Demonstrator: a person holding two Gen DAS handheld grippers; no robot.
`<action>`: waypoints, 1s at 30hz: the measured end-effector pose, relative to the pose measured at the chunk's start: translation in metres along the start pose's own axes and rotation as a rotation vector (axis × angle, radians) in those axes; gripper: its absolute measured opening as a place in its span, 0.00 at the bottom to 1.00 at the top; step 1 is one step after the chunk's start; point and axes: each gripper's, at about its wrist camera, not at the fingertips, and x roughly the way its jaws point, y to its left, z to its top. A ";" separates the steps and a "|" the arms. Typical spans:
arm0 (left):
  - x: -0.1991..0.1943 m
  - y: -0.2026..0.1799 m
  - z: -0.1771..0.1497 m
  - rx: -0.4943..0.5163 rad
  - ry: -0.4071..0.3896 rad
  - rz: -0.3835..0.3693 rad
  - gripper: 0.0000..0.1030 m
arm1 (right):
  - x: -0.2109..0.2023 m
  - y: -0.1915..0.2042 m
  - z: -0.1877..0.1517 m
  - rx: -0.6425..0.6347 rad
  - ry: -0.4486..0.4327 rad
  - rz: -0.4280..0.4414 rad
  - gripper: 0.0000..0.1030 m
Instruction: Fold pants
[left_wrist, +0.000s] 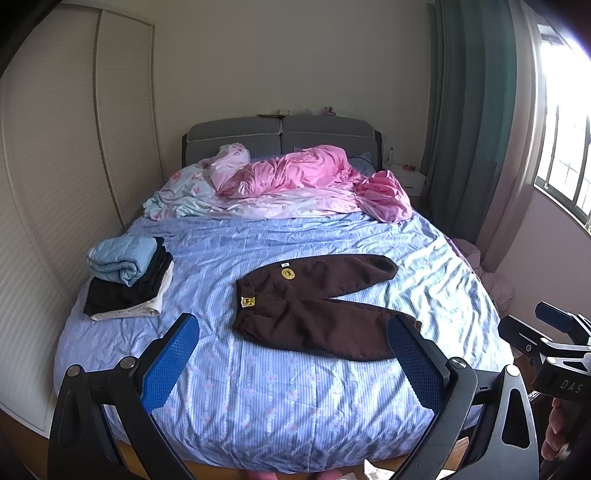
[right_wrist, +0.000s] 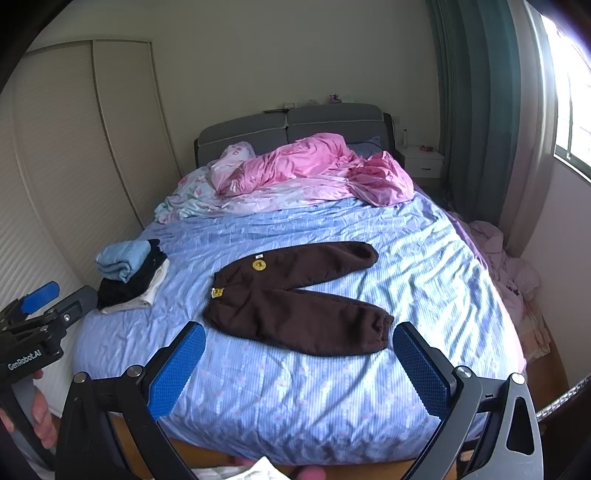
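A stack of folded clothes (left_wrist: 125, 280) lies left of the brown pants (left_wrist: 317, 306), which lie spread flat on the bed (left_wrist: 295, 406), legs apart, no fold made. Left gripper (left_wrist: 291, 365) and right gripper (right_wrist: 299, 369) hover short of them, fingers spread, empty.

Brown pants (left_wrist: 317, 310) (2 yellow patches), flat, unfolded, legs spread
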 end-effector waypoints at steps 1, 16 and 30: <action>-0.001 0.000 -0.001 0.001 -0.001 0.000 1.00 | 0.000 0.000 0.000 0.001 -0.001 -0.001 1.00; -0.002 -0.002 0.001 -0.001 -0.007 -0.007 1.00 | -0.002 0.001 0.005 0.004 -0.001 -0.003 1.00; 0.003 0.000 0.002 0.001 -0.003 -0.003 1.00 | 0.004 -0.003 0.004 0.008 0.007 0.000 1.00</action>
